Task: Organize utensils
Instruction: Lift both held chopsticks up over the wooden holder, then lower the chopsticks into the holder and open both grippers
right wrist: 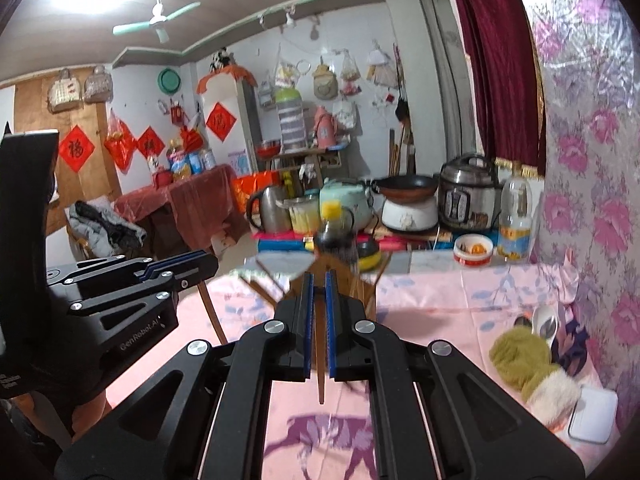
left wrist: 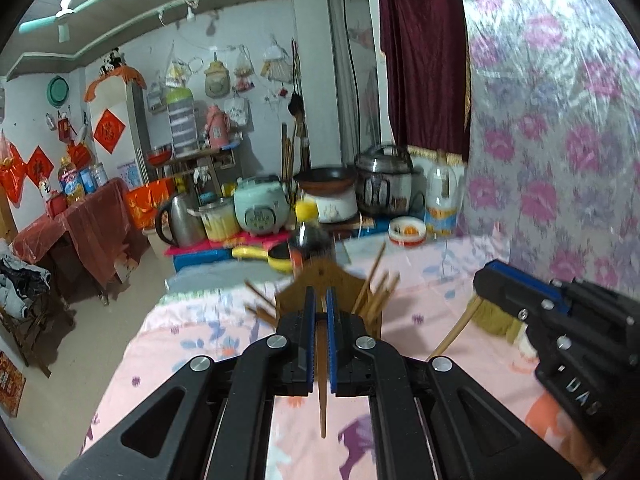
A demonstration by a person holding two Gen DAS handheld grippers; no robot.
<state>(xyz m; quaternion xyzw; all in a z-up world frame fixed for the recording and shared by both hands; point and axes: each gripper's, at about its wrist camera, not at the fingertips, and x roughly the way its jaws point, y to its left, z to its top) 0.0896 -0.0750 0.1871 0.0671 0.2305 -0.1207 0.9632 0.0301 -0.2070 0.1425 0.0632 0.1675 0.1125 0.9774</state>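
Left hand-held gripper (left wrist: 319, 300) is clamped on one chopstick (left wrist: 321, 384), the wooden holder (left wrist: 320, 284) at twelve o'clock already bristling with several on the pink-clothed bench (left wrist: 420, 288). Right hand-held gripper (right wrist: 319, 284) likewise pinches a chopstick (right wrist: 320, 372), the holder (right wrist: 340, 276) dead ahead. Both sticks remain undelivered; a spoon (right wrist: 547, 326) lies at three o'clock.

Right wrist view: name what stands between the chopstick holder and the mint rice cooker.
A dark, yellow-capped bottle, seen in the right wrist view.
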